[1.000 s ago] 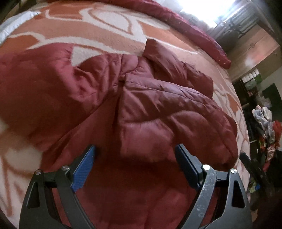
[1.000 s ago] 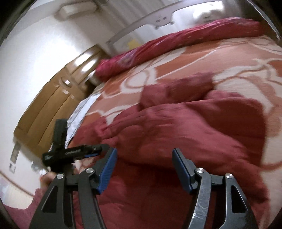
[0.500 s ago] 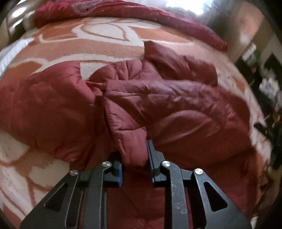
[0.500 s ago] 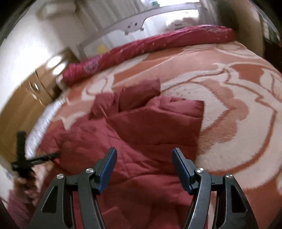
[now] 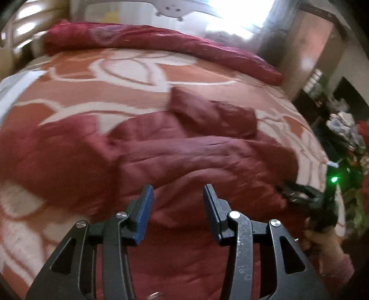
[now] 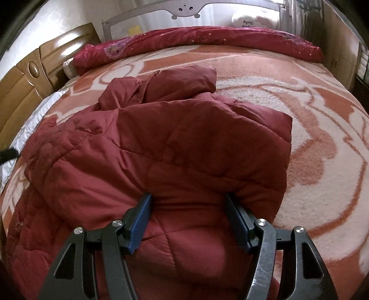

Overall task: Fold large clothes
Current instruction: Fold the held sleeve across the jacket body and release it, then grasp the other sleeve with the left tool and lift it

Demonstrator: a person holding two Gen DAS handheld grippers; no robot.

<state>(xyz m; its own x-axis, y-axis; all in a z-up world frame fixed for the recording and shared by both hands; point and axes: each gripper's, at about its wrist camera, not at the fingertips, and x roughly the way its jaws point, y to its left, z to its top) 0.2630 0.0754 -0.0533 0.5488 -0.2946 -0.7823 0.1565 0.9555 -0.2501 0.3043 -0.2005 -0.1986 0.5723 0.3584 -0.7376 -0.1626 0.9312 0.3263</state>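
A dark red quilted jacket (image 5: 184,159) lies on the bed with one sleeve folded across its body; its hood (image 6: 182,80) points to the far side. My left gripper (image 5: 177,200) hovers above the jacket's near part. Its jaws are opening and nothing is between them. In the right wrist view my right gripper (image 6: 188,203) stands open and low on the jacket (image 6: 196,143), its fingertips (image 6: 144,207) tucked under the edge of the folded layer, which spans the gap. The left wrist view also shows the right gripper (image 5: 309,198) at the jacket's right edge, held by a hand (image 5: 322,240).
The bed is covered by an orange and white patterned blanket (image 6: 311,129). A rolled red quilt (image 6: 207,39) lies along the far side below a grey bed rail (image 6: 184,9). A wooden headboard (image 6: 27,80) is at the left. Cluttered items (image 5: 346,129) stand beyond the bed's right side.
My left gripper shut on the sleeve's cuff half a second ago, then let it go and rose; the sleeve now lies across the jacket. My right gripper sank onto the jacket's folded edge.
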